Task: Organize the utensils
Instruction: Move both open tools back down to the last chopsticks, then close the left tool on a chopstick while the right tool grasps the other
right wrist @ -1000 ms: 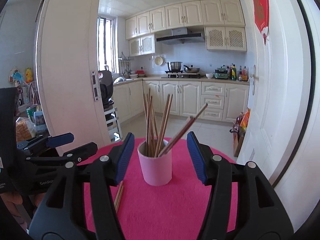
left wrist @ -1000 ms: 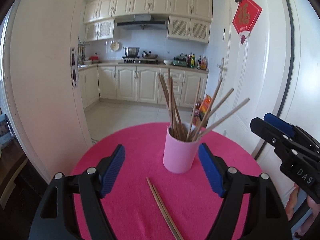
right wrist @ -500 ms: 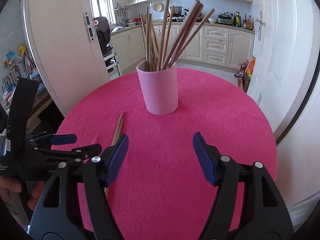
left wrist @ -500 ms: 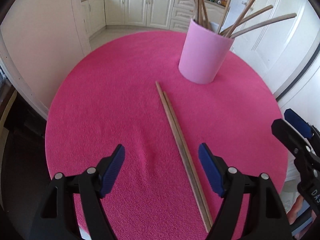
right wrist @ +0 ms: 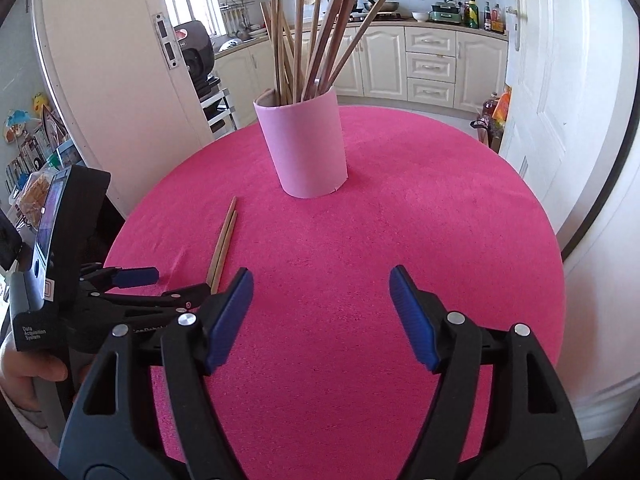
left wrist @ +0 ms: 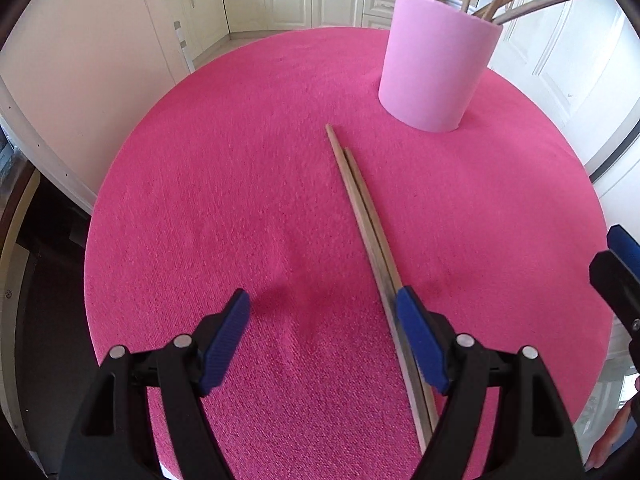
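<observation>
Two wooden chopsticks [left wrist: 362, 204] lie side by side on the round pink table [left wrist: 224, 184], pointing toward a pink cup [left wrist: 434, 60] that holds several more chopsticks. My left gripper [left wrist: 323, 308] is open, low over the table, its right pad [left wrist: 420, 340] over the chopsticks' near part. My right gripper [right wrist: 321, 296] is open and empty above the table, nearer than the cup [right wrist: 305, 144]. The loose chopsticks [right wrist: 223, 246] and the left gripper [right wrist: 160, 284] show at the left of the right wrist view.
A white door [right wrist: 560, 92] stands at the right and a white door panel [right wrist: 108, 92] at the left. Kitchen cabinets [right wrist: 428, 64] are behind. The right gripper's blue tip [left wrist: 624, 248] shows at the left wrist view's right edge.
Both grippers have tilted down and dropped toward the table. The left gripper has come closer to the loose chopsticks, its right pad now over them. The cup and chopsticks have not moved.
</observation>
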Demonstrator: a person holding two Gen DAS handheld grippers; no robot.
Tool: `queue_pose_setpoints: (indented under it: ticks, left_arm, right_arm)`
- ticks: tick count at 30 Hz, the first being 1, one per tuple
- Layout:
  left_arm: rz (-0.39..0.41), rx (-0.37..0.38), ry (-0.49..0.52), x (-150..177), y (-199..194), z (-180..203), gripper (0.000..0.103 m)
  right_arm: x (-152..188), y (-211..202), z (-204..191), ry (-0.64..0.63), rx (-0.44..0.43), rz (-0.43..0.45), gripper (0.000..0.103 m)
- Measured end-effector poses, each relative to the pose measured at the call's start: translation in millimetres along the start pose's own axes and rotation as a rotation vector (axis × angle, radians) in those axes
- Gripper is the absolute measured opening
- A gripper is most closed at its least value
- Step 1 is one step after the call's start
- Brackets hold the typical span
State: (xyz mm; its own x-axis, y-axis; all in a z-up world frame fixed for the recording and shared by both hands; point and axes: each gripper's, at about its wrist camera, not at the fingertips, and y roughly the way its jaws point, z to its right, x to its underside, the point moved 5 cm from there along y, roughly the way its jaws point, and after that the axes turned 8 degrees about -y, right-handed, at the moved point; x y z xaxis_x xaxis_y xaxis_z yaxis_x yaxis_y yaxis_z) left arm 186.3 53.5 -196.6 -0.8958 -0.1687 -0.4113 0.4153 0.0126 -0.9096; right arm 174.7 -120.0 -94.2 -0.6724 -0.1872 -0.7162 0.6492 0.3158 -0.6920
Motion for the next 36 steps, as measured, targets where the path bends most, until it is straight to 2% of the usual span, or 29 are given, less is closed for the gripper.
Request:
queue_pose_setpoints:
  ticks: [8, 14, 16, 18, 20, 22, 23, 28, 30, 32, 36]
  left_arm:
    - [0.009, -0.05, 0.051, 2.5, -3.1, 5.0, 0.075]
    - [-0.034, -0.1, 0.085, -2.3, 5.6, 16.3, 0.076]
    - [-0.02, -0.11, 0.093, -5.7, 3.4, 15.2, 0.076]
    - [-0.017, -0.105, 0.105, -7.0, -0.3, 15.3, 0.076]
    - [-0.021, -0.062, 0.083, -6.5, -3.2, 9.2, 0.075]
    - [-0.029, 0.001, 0.061, -6.3, -5.2, 1.9, 0.064]
    - [-0.026, 0.008, 0.061, -7.3, -6.6, -1.4, 0.06]
    - [-0.035, 0.054, -0.001, -10.8, -18.3, -30.7, 0.016]
    - [-0.044, 0.093, -0.035, -12.7, -20.4, -42.0, 0.011]
    - [-0.05, 0.137, -0.058, -13.3, -22.8, -49.0, 0.01]
    - [-0.041, 0.166, -0.066, -12.4, -27.0, -53.7, 0.009]
  right_arm:
    - [-1.9, 0.9, 1.6, -0.007, -0.016, -0.003, 0.072]
    - [-4.7, 6.7, -4.2, -0.014, -0.018, -0.013, 0.072]
    - [-4.6, 5.6, -5.8, -0.019, -0.018, -0.014, 0.072]
    - [-3.4, 5.7, -6.0, -0.02, -0.015, -0.019, 0.072]
    - [-1.6, 7.3, -5.7, -0.021, -0.013, -0.027, 0.072]
    - [-0.5, 9.0, -5.8, -0.028, -0.01, -0.04, 0.072]
    - [-0.2, 10.2, -6.4, -0.032, -0.01, -0.048, 0.072]
    - [-1.5, 18.4, -16.9, -0.06, -0.016, -0.085, 0.072]
    - [-2.3, 24.4, -25.3, -0.078, -0.027, -0.11, 0.072]
    - [-3.2, 30.1, -34.2, -0.098, -0.037, -0.134, 0.072]
    - [-5.8, 42.9, -51.8, -0.12, -0.072, -0.195, 0.072]
